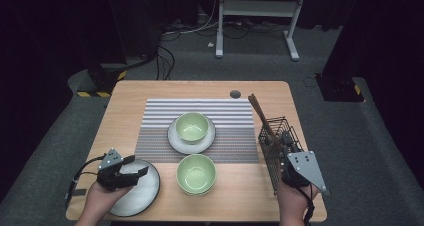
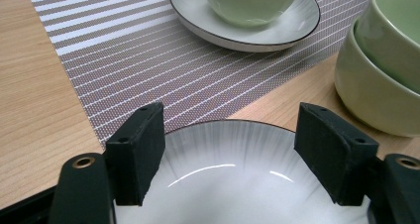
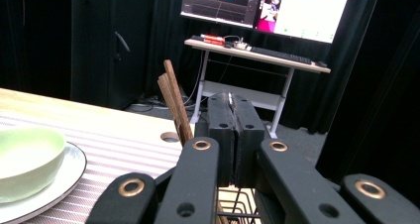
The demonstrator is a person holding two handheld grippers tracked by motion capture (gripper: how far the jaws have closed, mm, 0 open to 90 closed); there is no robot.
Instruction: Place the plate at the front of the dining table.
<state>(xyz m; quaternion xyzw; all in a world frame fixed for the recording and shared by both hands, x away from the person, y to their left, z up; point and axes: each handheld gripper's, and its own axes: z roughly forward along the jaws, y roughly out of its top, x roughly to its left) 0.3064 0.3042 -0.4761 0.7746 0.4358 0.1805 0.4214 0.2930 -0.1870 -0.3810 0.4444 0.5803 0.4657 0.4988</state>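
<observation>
A: Which items are engaged at the near edge of the table?

B: At the near left corner, the left gripper is held over the empty plate with its jaws spread wide and nothing pinched; in the left gripper view the plate's far rim is seen between the two pads. Near the right edge, the right gripper is held at the wire basket with its jaws pressed together; in the right gripper view a thin wire of the basket appears to be pinched between the pads, though this cannot be confirmed.

A: How would the step be done well?

B: The plate's rim is judged best taken squarely between the pads, then lifted level; the stacked bowls just beside it should be cleared; the basket should be kept steady so that the chopsticks are not tipped out.

A: And farther off?

B: A striped placemat is laid across the middle, bearing a bowl on a second plate; a round hole is set near the far edge; beyond, a grey floor, cables, black curtains and a desk with lit monitors are seen.
</observation>
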